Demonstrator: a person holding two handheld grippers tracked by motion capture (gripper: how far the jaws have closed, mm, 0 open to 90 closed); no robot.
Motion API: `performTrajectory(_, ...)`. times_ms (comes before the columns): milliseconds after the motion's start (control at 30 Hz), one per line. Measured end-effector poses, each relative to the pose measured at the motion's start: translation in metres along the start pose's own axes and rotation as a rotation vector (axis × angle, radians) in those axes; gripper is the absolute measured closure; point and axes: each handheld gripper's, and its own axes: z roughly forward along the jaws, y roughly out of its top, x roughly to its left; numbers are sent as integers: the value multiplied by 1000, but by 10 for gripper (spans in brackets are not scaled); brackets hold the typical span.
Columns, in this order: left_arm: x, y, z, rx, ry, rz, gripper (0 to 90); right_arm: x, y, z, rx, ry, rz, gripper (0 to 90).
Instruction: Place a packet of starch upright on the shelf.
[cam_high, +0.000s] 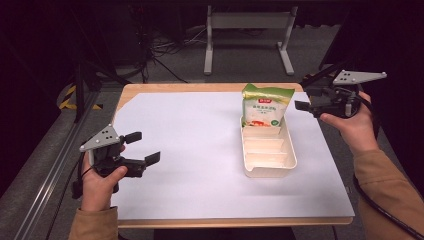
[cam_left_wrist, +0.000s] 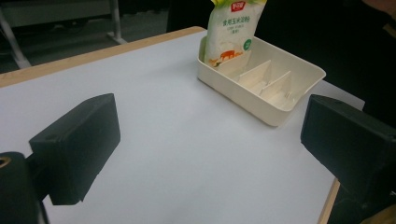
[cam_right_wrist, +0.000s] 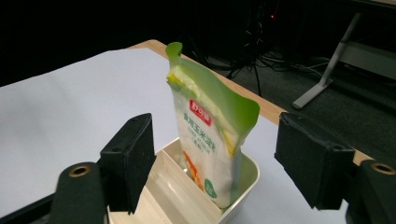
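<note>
The green-and-white pouch (cam_high: 265, 106) stands upright in the tray (cam_high: 270, 166), just beside your right hand-held gripper (cam_high: 301, 98); both it and your left hand-held gripper (cam_high: 142, 147) have their jaws apart, holding nothing.

Cream plastic tray (cam_high: 286, 161), long and narrow, on the white table sheet to my right of centre, its long axis running away from me. Thin dividers split it into several compartments. The near compartments are empty.

Pouch (cam_high: 266, 106) stands upright in the farthest compartment, bottom tucked inside the tray walls, top well above the rim. Green upper band and back, white front panel with printed text, a red logo and a small food picture low down. Top edge wavy, one corner sticking up. From my right gripper view it leans slightly.
</note>
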Motion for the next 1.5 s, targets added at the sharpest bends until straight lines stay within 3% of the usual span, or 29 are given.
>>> performTrajectory(267,2,-1,1,6,-2,-18,53,13,-6,-19,10,36,-25,269)
performTrajectory(400,3,-2,1,14,3,-10,45,22,-9,-28,16,50,-44,263)
performTrajectory(600,6,-6,5,55,-12,3,34,30,-17,-38,-5,63,-36,258)
performTrajectory(733,7,-11,8,65,-41,21,12,34,-32,-40,-9,71,-24,251)
performTrajectory(1100,9,-20,12,59,-7,22,5,41,-76,-42,-10,64,21,247)
performTrajectory(1267,9,-25,17,69,-13,-2,5,44,-93,-39,-7,61,34,247)
performTrajectory(1300,10,-27,19,73,-14,-22,5,45,-102,-36,-12,59,48,247)
performTrajectory(1500,14,-32,21,79,-23,-37,4,44,-122,-30,-33,53,81,244)
